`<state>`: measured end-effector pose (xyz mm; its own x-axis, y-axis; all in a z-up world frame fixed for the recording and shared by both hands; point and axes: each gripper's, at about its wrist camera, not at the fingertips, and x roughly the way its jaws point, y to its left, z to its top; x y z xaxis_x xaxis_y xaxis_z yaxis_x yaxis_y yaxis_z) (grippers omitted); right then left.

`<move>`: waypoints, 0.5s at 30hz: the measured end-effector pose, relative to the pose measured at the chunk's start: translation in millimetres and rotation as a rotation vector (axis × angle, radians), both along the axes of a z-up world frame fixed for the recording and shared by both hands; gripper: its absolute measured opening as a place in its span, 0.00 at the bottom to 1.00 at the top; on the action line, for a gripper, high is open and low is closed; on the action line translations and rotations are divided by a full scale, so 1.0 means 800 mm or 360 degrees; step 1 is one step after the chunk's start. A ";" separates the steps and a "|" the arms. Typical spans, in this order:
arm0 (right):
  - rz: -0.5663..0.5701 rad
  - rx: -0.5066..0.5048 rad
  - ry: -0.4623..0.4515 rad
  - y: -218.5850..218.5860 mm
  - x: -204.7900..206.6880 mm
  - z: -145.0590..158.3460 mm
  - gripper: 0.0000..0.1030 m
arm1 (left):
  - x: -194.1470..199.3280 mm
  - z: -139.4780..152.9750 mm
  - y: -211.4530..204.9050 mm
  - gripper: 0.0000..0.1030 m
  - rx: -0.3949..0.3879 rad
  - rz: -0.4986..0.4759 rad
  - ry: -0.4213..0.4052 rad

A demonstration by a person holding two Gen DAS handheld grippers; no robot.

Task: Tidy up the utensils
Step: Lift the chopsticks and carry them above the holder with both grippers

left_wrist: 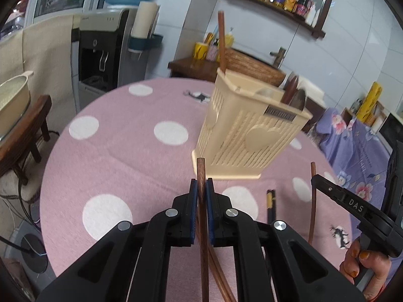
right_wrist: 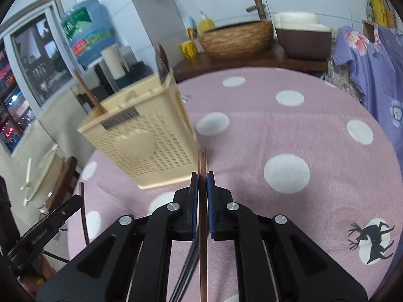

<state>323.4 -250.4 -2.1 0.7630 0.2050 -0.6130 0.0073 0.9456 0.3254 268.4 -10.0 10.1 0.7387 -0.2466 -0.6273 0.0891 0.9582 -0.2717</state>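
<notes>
While both arms hang over the round table with its pink, white-dotted cloth, I have my left gripper clamped on a brown wooden chopstick, which runs upright between the blue pads and pokes out past the fingertips. My right gripper is likewise clenched on a second wooden chopstick, seen from the left camera as a thin brown rod near my right hand. A cream slotted utensil holder stands on the cloth just ahead of both grippers; in both views it looks tilted, though I cannot tell whether that is only the lens. One chopstick already stands in one end compartment, and spoon-like utensils sit in the other end. A dark chopstick pair with a yellow band lies on the cloth between the two grippers.
</notes>
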 end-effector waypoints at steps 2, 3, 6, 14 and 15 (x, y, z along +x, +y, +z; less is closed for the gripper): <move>0.0026 0.0016 -0.0065 -0.003 -0.010 0.020 0.07 | -0.006 0.016 0.004 0.07 -0.0017 0.0003 -0.0051; 0.0038 0.0021 -0.0091 -0.004 -0.014 0.028 0.07 | -0.009 0.023 0.007 0.07 -0.0024 0.0004 -0.0079; 0.0085 0.0028 -0.0174 -0.009 -0.029 0.055 0.07 | -0.016 0.041 0.013 0.07 -0.0038 0.0006 -0.0146; 0.0188 0.0010 -0.0240 -0.003 -0.047 0.089 0.07 | -0.024 0.059 0.022 0.07 -0.0036 0.0009 -0.0214; 0.0196 0.0014 -0.0245 -0.003 -0.049 0.093 0.07 | -0.025 0.060 0.023 0.07 -0.0037 0.0010 -0.0219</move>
<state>284.0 -252.8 72.0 0.8165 0.3076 -0.4885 -0.1589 0.9333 0.3221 248.4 8.8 58.4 0.8191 -0.2549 -0.5139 0.1209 0.9525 -0.2796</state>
